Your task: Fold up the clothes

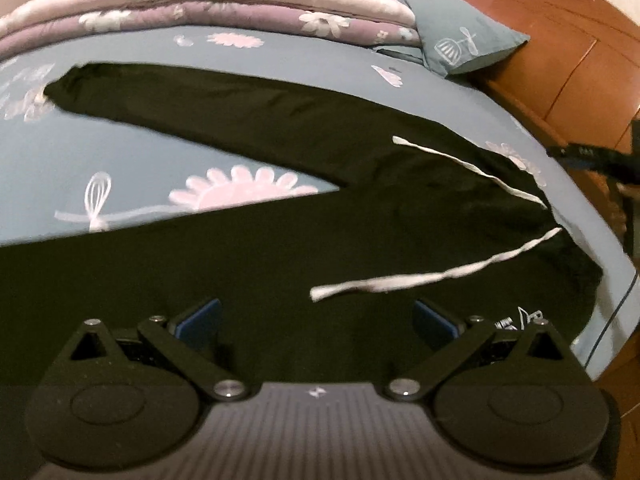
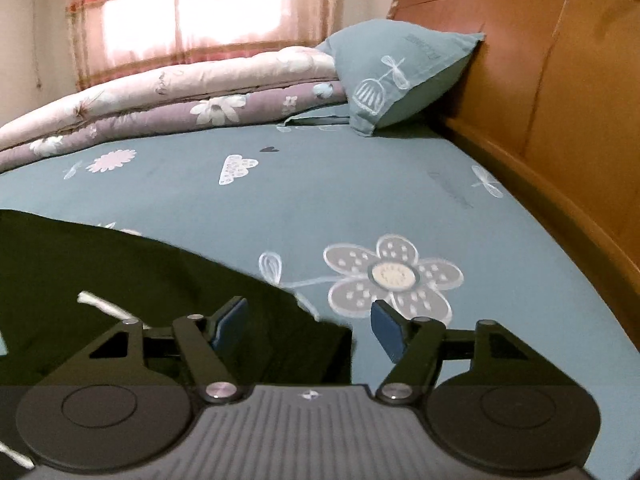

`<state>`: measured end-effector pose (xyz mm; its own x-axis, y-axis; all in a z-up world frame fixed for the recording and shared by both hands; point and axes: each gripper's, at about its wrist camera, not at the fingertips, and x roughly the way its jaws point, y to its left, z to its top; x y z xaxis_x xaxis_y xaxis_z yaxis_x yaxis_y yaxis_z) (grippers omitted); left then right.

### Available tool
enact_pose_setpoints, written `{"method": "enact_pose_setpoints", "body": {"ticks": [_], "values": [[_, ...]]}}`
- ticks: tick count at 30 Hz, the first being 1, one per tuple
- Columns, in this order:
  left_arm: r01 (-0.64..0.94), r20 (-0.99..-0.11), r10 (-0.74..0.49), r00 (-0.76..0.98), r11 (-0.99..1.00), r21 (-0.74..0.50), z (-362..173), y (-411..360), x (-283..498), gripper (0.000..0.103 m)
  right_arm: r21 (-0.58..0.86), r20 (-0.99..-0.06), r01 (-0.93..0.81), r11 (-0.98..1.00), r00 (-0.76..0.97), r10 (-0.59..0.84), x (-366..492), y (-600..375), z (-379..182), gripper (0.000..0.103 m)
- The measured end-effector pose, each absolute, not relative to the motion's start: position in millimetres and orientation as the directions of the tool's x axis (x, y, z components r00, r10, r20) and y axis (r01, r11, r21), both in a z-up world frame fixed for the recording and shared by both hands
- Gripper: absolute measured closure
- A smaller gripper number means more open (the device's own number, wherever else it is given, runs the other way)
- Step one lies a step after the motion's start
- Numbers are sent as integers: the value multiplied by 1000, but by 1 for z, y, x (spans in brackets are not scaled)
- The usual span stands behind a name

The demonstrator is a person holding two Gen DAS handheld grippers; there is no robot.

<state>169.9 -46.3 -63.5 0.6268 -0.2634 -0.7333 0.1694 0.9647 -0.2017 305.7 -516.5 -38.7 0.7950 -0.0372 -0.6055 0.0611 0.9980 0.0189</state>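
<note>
Black trousers (image 1: pixel 280 216) lie flat on bedsheet (image 2: pixel 360 200), legs spread. L gripper (image 1: pixel 316 316) jaws wide apart, nothing held. R gripper (image 2: pixel 308 328) jaws apart over waistband corner, holding nothing.

Dim, curtain (image 2: pixel 192 16) backlit, perhaps motion-blurred, fisheye-warped edges

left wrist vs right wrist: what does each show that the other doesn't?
Left wrist only: both legs of the dark trousers spread in a V, both white drawstrings, open left claw over the fabric.
Right wrist only: curtained window, big flower print, open right claw at the waistband corner.
Both: blue bedsheet, folded quilt, pillow, wooden headboard.
</note>
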Motion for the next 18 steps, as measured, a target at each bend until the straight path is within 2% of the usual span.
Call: {"method": "enact_pose_setpoints", "body": {"ticks": [2,11,14,18], "values": [[169,-735,-247,632,969,-181,-61,-51,178,1,-11,-604,9,1000,797,-14,325,-517,-44,35],[187,-773,-227,593,972,-143,-67,-73,221,1,-51,-676,-305,951,711,192,389,-497,-82,35],[200,-780,-213,588,973,-115,-71,-81,233,1,-156,-730,-356,922,670,135,399,-484,-101,35],[216,-777,-224,588,969,-117,-73,-87,238,1,-280,-701,-283,917,713,6,401,-486,-110,30]]}}
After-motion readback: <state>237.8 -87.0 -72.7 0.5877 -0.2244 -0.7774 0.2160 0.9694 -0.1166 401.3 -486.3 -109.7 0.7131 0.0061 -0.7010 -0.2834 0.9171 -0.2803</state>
